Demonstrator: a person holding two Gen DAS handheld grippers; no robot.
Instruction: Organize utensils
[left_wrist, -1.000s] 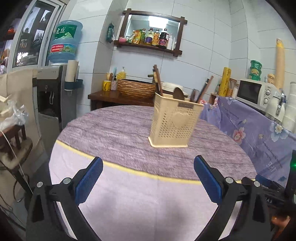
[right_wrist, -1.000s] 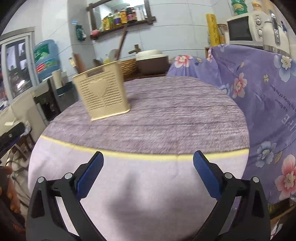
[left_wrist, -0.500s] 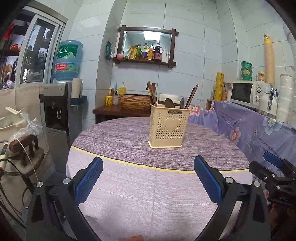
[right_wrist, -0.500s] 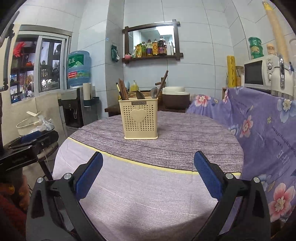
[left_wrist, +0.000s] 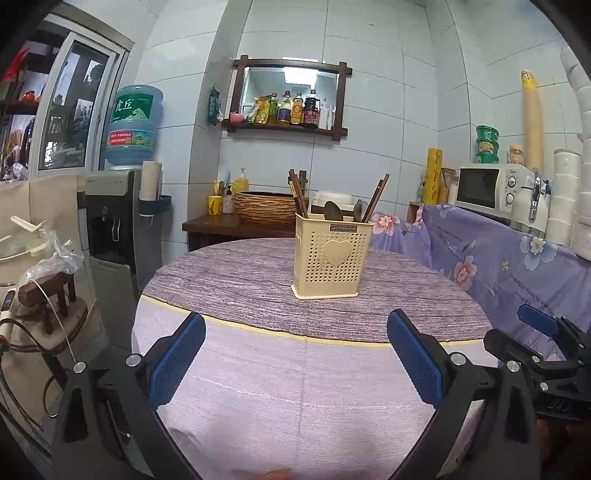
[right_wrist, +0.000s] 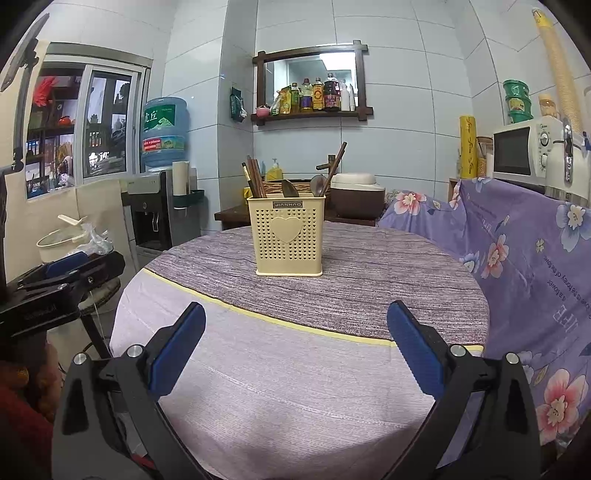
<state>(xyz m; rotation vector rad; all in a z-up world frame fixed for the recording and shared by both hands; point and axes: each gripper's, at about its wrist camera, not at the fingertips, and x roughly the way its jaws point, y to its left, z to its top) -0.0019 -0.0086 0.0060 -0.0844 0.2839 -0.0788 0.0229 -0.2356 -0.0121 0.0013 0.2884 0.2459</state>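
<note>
Item: cream perforated plastic utensil caddy with a heart on its front (left_wrist: 331, 256), upright at frame centre on the round table under a purple-grey wood-grain cloth (left_wrist: 236, 280).

Contents: dark wooden chopsticks (left_wrist: 298, 194) bunched at its left corner, two dark spoons (left_wrist: 333, 211) in the middle, further chopsticks (left_wrist: 376, 197) leaning right. All utensils in view stand inside; none lies loose on the cloth.

Status: sorting appears finished or nearly so; whether each type has its own compartment cannot be told.

Left gripper (left_wrist: 295, 356): lower frame, blue pads wide apart, holding nothing, well short of the caddy.

Right gripper (right_wrist: 295, 349): lower frame, likewise spread wide and empty.

Surroundings: white microwave (left_wrist: 487, 184), upper right; blue water bottle on a dispenser (left_wrist: 133, 123), upper left.
</note>
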